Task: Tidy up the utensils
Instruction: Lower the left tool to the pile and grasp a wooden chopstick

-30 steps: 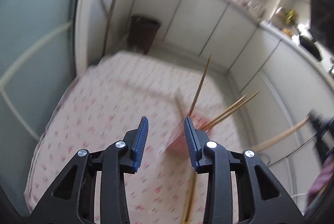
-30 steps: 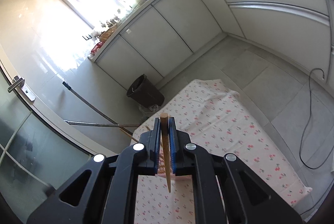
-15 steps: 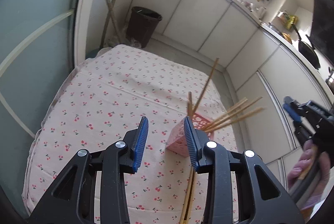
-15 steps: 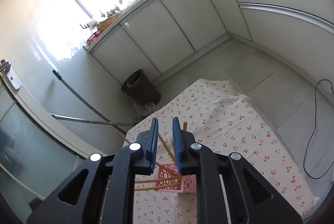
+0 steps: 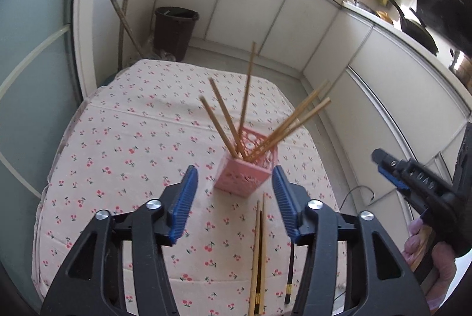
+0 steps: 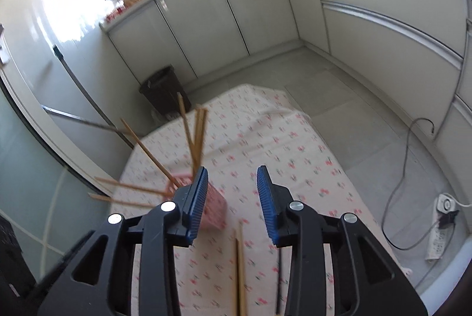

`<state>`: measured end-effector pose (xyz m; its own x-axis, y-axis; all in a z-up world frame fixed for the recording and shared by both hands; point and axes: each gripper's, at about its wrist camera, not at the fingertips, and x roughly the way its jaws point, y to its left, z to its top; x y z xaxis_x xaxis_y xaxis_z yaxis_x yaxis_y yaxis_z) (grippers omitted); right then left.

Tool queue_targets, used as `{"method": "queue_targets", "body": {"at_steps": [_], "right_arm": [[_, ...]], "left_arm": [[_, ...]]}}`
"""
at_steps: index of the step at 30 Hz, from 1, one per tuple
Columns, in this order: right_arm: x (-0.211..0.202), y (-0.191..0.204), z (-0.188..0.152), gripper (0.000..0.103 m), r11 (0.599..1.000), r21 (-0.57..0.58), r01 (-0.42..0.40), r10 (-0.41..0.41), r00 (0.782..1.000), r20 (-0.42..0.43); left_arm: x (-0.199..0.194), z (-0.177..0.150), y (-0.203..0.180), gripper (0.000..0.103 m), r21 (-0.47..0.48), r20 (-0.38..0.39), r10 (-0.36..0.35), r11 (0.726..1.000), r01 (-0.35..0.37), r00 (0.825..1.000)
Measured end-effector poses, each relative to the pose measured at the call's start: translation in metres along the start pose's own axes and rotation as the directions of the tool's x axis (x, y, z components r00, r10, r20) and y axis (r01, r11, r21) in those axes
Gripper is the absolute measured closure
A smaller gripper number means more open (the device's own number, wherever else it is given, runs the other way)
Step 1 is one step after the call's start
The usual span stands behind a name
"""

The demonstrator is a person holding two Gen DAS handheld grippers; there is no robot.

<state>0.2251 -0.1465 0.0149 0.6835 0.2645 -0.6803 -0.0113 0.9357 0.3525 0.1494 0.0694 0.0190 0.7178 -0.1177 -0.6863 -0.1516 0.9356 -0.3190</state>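
A pink lattice holder (image 5: 246,168) stands on the cherry-print tablecloth (image 5: 118,145) with several wooden chopsticks (image 5: 224,118) leaning out of it. My left gripper (image 5: 234,198) is open and empty, just in front of the holder. A pair of wooden chopsticks (image 5: 258,251) and a dark chopstick (image 5: 290,271) lie on the cloth below it. My right gripper (image 6: 231,198) is open and empty; the holder (image 6: 214,210) sits behind its left finger, the loose chopsticks (image 6: 240,271) below. It also shows in the left wrist view (image 5: 413,183), held by a hand at the right.
A dark waste bin (image 5: 175,31) and leaning poles (image 5: 124,15) stand beyond the table's far edge. White cabinets (image 5: 354,80) run along the back and right. A cable (image 6: 404,168) and power strip (image 6: 442,227) lie on the floor right of the table.
My right gripper let go of the chopstick into the holder, opened wide and drew back to the right. My left gripper opened wider and the view steadied on the holder.
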Motion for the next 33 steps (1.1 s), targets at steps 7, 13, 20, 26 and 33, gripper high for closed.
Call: {"method": "queue_targets", "body": {"at_steps": [7,13,20,26,33], "right_arm": [[0.005,-0.002,-0.028,0.039,0.995,-0.078,0.055,-0.059,0.997,-0.046],[0.006,-0.004,-0.047,0.031,0.979,-0.157,0.132,-0.139,0.990,-0.034],[0.014,-0.018,-0.050,0.022,0.975,-0.149,0.168,-0.179,0.982,-0.064],[0.023,-0.034,-0.053,0.011,0.974,-0.123,0.192,-0.206,0.971,-0.118],[0.045,-0.067,-0.065,0.008,0.966,-0.090,0.241,-0.257,0.917,-0.305]], "left_arm": [[0.009,-0.012,-0.012,0.023,0.032,-0.020,0.025,0.999,-0.025,0.999],[0.025,-0.020,-0.018,0.014,0.050,-0.071,0.052,0.998,-0.048,0.996],[0.034,-0.028,-0.024,0.008,0.082,-0.098,0.075,0.994,-0.067,0.992],[0.049,-0.033,-0.025,0.007,0.094,-0.153,0.099,0.992,-0.085,0.983],[0.096,-0.050,-0.019,0.007,0.088,-0.328,0.144,0.989,-0.122,0.934]]}}
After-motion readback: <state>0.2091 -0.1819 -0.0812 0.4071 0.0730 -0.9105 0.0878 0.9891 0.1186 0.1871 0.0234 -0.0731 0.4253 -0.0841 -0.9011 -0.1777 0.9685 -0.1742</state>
